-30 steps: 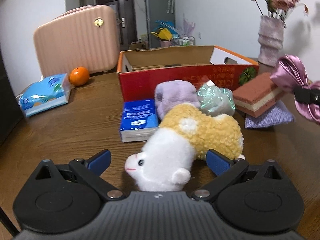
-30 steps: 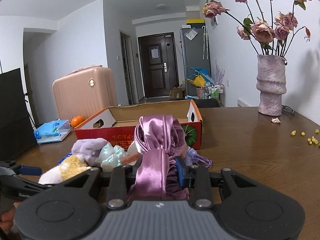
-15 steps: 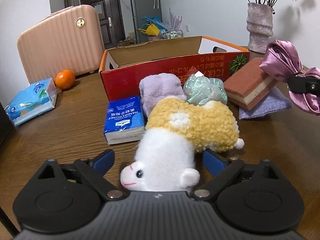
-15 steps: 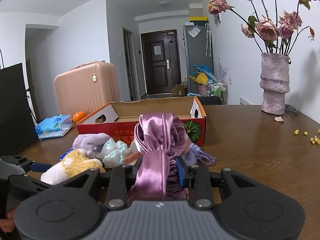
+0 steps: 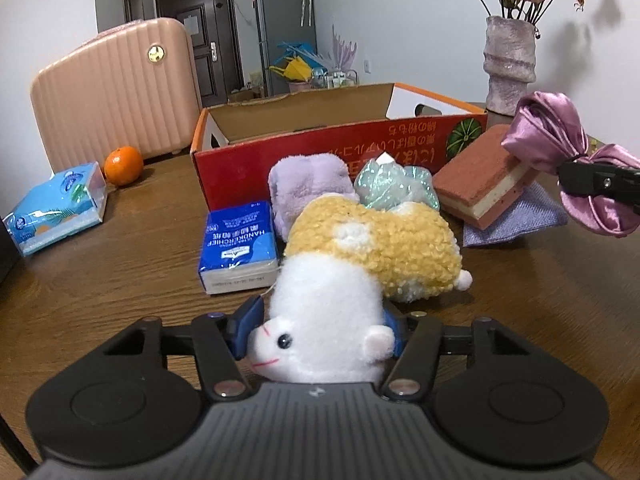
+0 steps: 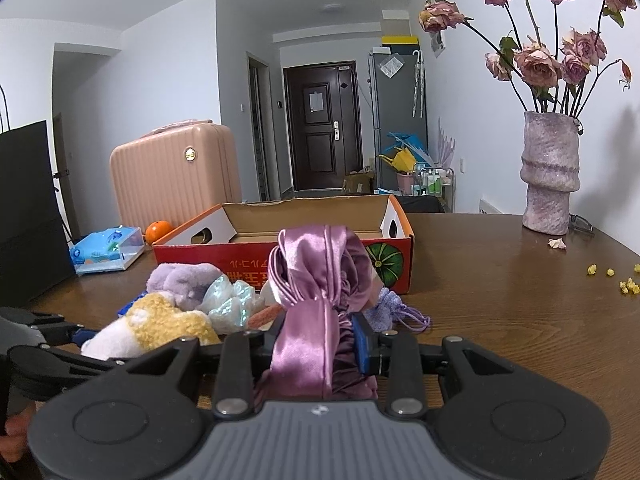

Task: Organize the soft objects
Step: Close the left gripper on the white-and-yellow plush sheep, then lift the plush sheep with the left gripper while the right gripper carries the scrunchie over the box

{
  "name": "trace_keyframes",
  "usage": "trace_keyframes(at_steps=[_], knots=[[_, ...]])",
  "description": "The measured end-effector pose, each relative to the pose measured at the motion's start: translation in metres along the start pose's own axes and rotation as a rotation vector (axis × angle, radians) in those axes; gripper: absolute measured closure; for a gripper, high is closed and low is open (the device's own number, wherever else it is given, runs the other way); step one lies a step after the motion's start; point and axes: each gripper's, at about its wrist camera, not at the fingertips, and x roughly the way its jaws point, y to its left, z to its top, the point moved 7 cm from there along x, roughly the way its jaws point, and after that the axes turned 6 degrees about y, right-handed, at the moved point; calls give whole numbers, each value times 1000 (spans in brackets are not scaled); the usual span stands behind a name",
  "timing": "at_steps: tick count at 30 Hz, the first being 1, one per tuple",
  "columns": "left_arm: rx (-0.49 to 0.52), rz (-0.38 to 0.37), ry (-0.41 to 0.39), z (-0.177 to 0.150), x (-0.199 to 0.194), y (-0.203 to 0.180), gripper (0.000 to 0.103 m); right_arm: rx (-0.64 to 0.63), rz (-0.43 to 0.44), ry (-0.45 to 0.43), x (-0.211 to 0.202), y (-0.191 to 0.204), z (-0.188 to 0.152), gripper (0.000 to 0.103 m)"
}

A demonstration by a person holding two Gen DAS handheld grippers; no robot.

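**Plush + satin both in the tongs, box not loaded yet**

Fuzzy white-and-yellow plush toy [image 5: 352,276] is where we're at w/ the left gripper [image 5: 316,330]: jaws have just been closing, and the blue pads now sit against both sides of its white head, near edge of the wooden table [image 5: 120,264]. Right gripper [image 6: 316,344] is clamped tight on the purple satin scrunchie [image 6: 320,280], held up off the table, right of the pile. Red cardboard box [image 5: 320,148] sits open just beyond the pile, nothing visible inside it from our views.

What could go wrong imo:
- plush is gripped by the head only, so the heavier yellow body may swing or slip out on the lift
- its body touches the glittery teal scrunchie [image 5: 394,184] and lilac fuzzy thing [image 5: 308,184], so a lift could drag those
- satin is slick, might slide thru the pads

Count, approx: 1 plush, 1 satin scrunchie, 1 teal scrunchie, 1 lilac fuzzy item, 1 layered sponge [image 5: 480,184], 1 lilac pouch [image 5: 520,220], 2 tissue packs (dark blue [image 5: 238,248], light blue [image 5: 56,208]), 1 orange [image 5: 123,166], 1 box.
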Motion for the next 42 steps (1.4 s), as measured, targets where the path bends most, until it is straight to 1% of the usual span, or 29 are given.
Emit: trace_keyframes(at_steps=[10, 20, 26, 30, 42], knots=[[-16, 9, -86, 3, -22, -5, 44, -2, 1, -9, -1, 0, 1, 72], [-92, 19, -177, 5, -50, -3, 44, 5, 8, -55, -10, -1, 5, 72], [-120, 25, -192, 8, -55, -2, 44, -4, 16, -87, -16, 2, 9, 72], [-132, 49, -188, 12, -54, 0, 43, -20, 16, -102, -19, 6, 13, 72], [-173, 58, -243, 46, -61, 3, 43, -43, 10, -143, -13, 7, 47, 72]])
